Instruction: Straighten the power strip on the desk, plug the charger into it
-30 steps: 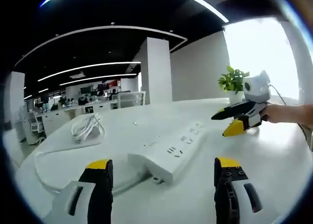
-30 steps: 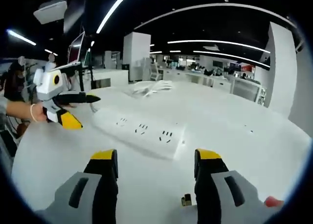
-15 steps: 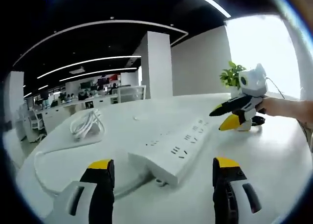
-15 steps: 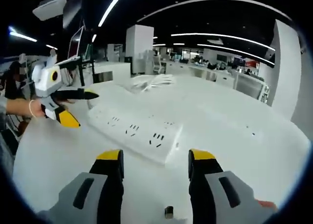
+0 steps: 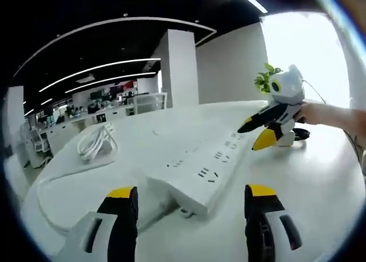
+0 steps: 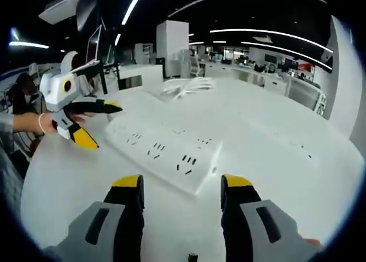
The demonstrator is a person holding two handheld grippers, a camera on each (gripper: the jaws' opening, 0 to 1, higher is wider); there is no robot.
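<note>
The strip (image 5: 201, 171) lies skewed across the desk (image 5: 320, 182), one end between the left gripper (image 5: 189, 200), jaws spread and empty, the other before the right gripper (image 6: 182, 189), also spread. Best to close on both ends evenly and turn it flat, minding the cord (image 5: 48, 205). Since a second ago both grippers have drawn closer to the strip. The charger (image 5: 96, 145) sits beyond.

A smooth white plastic power strip (image 5: 201, 171) is seen on a glossy white desk (image 5: 320, 176), whose surface is lit by soft reflections. A coiled white charger cable (image 5: 94, 143), rubbery in look, is laid nearby. Matt grey plastic with yellow tips is shown on the left gripper (image 5: 189, 202) and right gripper (image 6: 182, 189).
</note>
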